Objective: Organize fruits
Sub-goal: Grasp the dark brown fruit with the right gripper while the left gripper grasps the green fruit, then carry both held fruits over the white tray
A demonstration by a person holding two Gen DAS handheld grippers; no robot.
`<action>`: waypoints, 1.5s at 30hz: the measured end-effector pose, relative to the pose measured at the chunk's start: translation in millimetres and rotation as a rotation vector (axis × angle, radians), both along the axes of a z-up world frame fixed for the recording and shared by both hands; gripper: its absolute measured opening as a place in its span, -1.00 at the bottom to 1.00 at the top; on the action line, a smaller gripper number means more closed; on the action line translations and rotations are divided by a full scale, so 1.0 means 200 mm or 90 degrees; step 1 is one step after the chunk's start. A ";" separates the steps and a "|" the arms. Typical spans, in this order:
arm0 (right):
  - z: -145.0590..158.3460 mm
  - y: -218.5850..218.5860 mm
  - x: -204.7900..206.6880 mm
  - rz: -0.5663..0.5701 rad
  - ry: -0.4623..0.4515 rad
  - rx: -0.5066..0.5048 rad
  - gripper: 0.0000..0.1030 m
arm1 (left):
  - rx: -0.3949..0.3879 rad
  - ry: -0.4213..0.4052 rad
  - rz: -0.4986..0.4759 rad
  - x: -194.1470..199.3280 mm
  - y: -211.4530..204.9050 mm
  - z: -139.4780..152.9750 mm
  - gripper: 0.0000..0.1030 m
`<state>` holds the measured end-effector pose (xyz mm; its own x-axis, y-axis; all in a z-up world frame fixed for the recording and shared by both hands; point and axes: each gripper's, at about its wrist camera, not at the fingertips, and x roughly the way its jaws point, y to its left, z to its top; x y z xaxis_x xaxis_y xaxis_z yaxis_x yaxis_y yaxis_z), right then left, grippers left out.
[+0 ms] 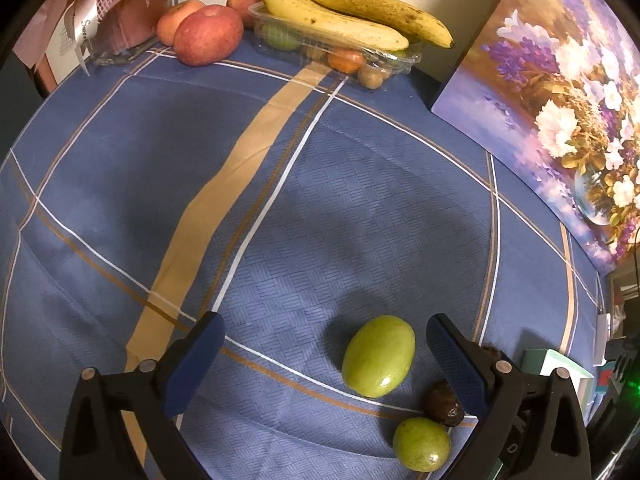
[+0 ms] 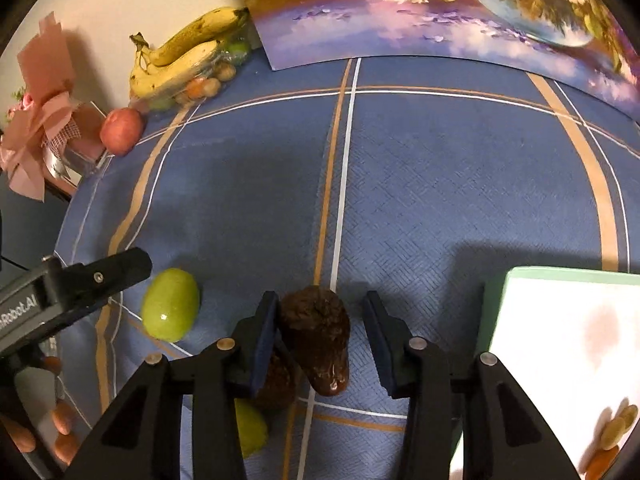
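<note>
My left gripper [image 1: 322, 334] is open over the blue checked cloth, with a large green fruit [image 1: 378, 356] lying between its fingers, nearer the right one. A smaller green fruit [image 1: 421, 444] and a dark brown fruit [image 1: 443, 404] lie just behind it. My right gripper [image 2: 320, 314] is open around a dark brown fruit [image 2: 316, 336], which lies close to its left finger. A second brown fruit [image 2: 276, 384] and a green one [image 2: 250, 428] lie under that finger. The large green fruit [image 2: 171, 304] sits to the left, beside the left gripper's finger [image 2: 100, 276].
At the far edge, bananas [image 1: 352, 8] lie on a clear tray of small fruits [image 1: 340, 54], with red apples [image 1: 208, 34] and a pink gift box [image 1: 116, 12] beside it. A flower painting [image 1: 560, 112] leans at the right. A white-green tray [image 2: 560, 360] holds small fruits at near right.
</note>
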<state>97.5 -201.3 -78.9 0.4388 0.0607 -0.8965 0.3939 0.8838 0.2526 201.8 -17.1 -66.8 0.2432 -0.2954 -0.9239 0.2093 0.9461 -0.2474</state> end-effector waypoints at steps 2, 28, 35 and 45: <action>0.00 0.01 0.00 0.005 0.003 -0.006 -0.18 | -0.002 0.001 -0.002 0.00 0.00 0.00 0.97; 0.17 -0.07 -0.13 -0.008 -0.018 -0.030 -0.31 | -0.026 0.026 -0.050 -0.16 -0.12 0.00 -0.14; 0.29 -0.09 -0.23 -0.020 -0.040 -0.030 -0.31 | -0.030 -0.007 -0.057 -0.26 -0.11 0.14 -0.14; 0.44 -0.13 -0.44 -0.056 -0.062 -0.025 -0.31 | -0.028 -0.030 -0.074 -0.43 -0.10 0.24 -0.14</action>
